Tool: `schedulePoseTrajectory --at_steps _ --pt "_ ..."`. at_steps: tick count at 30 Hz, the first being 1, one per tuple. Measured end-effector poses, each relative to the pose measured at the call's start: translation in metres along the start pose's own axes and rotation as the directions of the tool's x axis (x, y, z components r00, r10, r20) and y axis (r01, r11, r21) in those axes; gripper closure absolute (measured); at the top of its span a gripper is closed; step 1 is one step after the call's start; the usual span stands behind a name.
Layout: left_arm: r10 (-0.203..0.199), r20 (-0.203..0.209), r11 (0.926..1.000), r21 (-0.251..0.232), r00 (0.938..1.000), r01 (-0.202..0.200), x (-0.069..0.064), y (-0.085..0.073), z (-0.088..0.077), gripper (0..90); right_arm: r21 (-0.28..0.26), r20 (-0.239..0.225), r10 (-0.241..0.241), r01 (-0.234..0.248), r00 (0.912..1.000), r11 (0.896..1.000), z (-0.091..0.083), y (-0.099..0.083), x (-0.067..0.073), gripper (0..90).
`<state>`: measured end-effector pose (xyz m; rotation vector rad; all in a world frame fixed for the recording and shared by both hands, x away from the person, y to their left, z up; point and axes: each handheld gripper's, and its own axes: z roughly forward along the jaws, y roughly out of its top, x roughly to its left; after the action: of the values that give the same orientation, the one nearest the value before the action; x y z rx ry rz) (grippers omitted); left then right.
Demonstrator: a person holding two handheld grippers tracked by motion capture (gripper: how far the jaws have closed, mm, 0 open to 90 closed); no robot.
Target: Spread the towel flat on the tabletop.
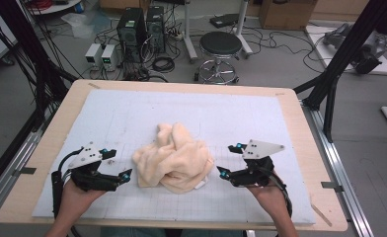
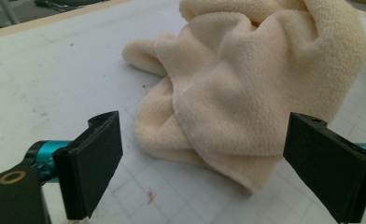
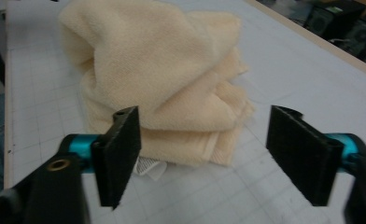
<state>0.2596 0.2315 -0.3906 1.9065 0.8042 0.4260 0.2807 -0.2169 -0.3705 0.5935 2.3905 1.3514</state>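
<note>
Towel: cream cloth, soft fleecy nap. Mat: matt white gridded sheet. Table: pale wood edge. Gripper pads: matt black, slightly rough, on glossy teal metal.

Towel: one piece, cream to pale peach, soft fleecy pile. State: crumpled into a loose heap with deep folds and rolled edges, not spread flat. A hemmed edge and a small white tag show at the bottom of the heap in the right gripper view. In the left gripper view a rounded lobe sticks out at the far side. Position: resting on the white gridded surface, near its front middle, free of any grip.
</note>
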Motion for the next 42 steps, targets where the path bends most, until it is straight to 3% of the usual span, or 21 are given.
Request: schedulePoseTrajectory --at_steps 1,2,3,7,9,13,16,17,18,19,20,22,27,28,29,32,34,37,38,40,42 --pt "0.006 0.013 1.0000 0.006 0.9999 -0.006 0.001 0.001 0.004 13.6 0.000 0.000 0.000 0.000 1.0000 1.000 0.000 0.000 0.000 28.5" --pt "0.011 0.023 0.9998 0.016 0.9997 -0.011 0.002 0.000 0.010 18.1 0.022 -0.033 -0.023 0.024 0.9992 0.999 0.012 0.004 0.001 40.1" --pt "0.019 0.025 0.9994 0.030 0.9995 -0.020 0.003 0.000 0.016 20.7 0.034 -0.068 -0.031 0.033 0.9972 0.999 0.020 0.004 0.000 43.2" --pt "0.006 0.079 0.9963 0.085 0.9968 -0.013 0.010 -0.002 0.038 27.8 0.107 -0.103 -0.051 0.062 0.9933 0.992 0.043 0.003 -0.001 47.7" --pt "0.004 0.122 0.9950 0.099 0.9925 -0.016 0.011 -0.002 0.048 37.6 0.145 -0.123 -0.067 0.084 0.9902 0.986 0.064 0.000 -0.003 49.9" --pt "0.006 0.181 0.9877 0.152 0.9835 -0.034 0.007 -0.002 0.066 48.5 0.163 -0.156 -0.039 0.065 0.9869 0.984 0.081 -0.002 -0.007 55.0" --pt "-0.002 0.186 0.9834 0.179 0.9826 -0.032 0.005 -0.003 0.075 52.6 0.181 -0.198 0.001 0.035 0.9801 0.983 0.093 -0.006 -0.009 65.0" --pt "-0.003 0.183 0.9825 0.184 0.9831 -0.031 0.006 -0.003 0.076 61.8 0.196 -0.204 -0.004 0.044 0.9789 0.980 0.094 -0.006 -0.009 76.1" --pt "-0.014 0.176 0.9825 0.185 0.9844 -0.019 0.006 -0.003 0.075 61.8 0.196 -0.204 -0.004 0.044 0.9789 0.980 0.094 -0.006 -0.009 76.1" --pt "-0.017 0.171 0.9831 0.183 0.9852 -0.014 0.007 -0.002 0.073 75.7 0.193 -0.184 -0.007 0.043 0.9829 0.980 0.089 -0.005 -0.010 82.7" --pt "-0.027 0.165 0.9862 0.165 0.9859 -0.001 0.009 0.000 0.067 80.1 0.188 -0.185 0.008 0.028 0.9826 0.982 0.084 -0.005 -0.011 83.3" --pt "-0.025 0.161 0.9871 0.160 0.9865 -0.001 0.009 0.001 0.063 83.1 0.181 -0.176 0.028 0.004 0.9841 0.983 0.073 -0.004 -0.014 84.1" --pt "-0.011 0.133 0.9946 0.104 0.9910 -0.003 0.009 0.012 0.037 84.0 0.141 -0.132 -0.001 0.019 0.9912 0.990 0.027 0.000 -0.012 84.5" --pt "-0.004 0.128 0.9960 0.089 0.9918 -0.007 0.008 0.015 0.030 84.0 0.141 -0.132 -0.001 0.019 0.9912 0.990 0.027 0.000 -0.012 84.5" --pt "0.007 0.120 0.9968 0.078 0.9927 -0.016 0.007 0.017 0.023 84.1 0.129 -0.114 -0.010 0.025 0.9934 0.991 0.006 0.001 -0.007 84.5" --pt "0.031 0.113 0.9983 0.045 0.9931 -0.036 0.000 0.022 0.001 84.0 0.122 -0.103 -0.019 0.032 0.9945 0.992 -0.023 -0.004 0.010 84.5" --pt "0.054 0.112 0.9970 0.050 0.9922 -0.060 -0.009 0.019 -0.012 84.0 0.130 -0.103 -0.022 0.036 0.9944 0.991 -0.031 -0.007 0.017 84.5" --pt "0.070 0.136 0.9930 0.085 0.9883 -0.082 -0.021 0.004 -0.023 83.9 0.172 -0.135 -0.022 0.046 0.9906 0.984 -0.048 -0.031 0.048 84.4" --pt "0.066 0.151 0.9917 0.100 0.9863 -0.081 -0.024 -0.002 -0.024 83.9 0.172 -0.135 -0.022 0.046 0.9906 0.984 -0.048 -0.031 0.048 84.4" --pt "0.069 0.182 0.9879 0.124 0.9810 -0.092 -0.030 -0.013 -0.026 79.5 0.203 -0.176 0.000 0.037 0.9844 0.979 -0.049 -0.047 0.063 82.5" --pt "0.066 0.188 0.9848 0.146 0.9800 -0.094 -0.034 -0.020 -0.027 75.3 0.210 -0.186 0.001 0.038 0.9825 0.977 -0.049 -0.050 0.067 80.5"
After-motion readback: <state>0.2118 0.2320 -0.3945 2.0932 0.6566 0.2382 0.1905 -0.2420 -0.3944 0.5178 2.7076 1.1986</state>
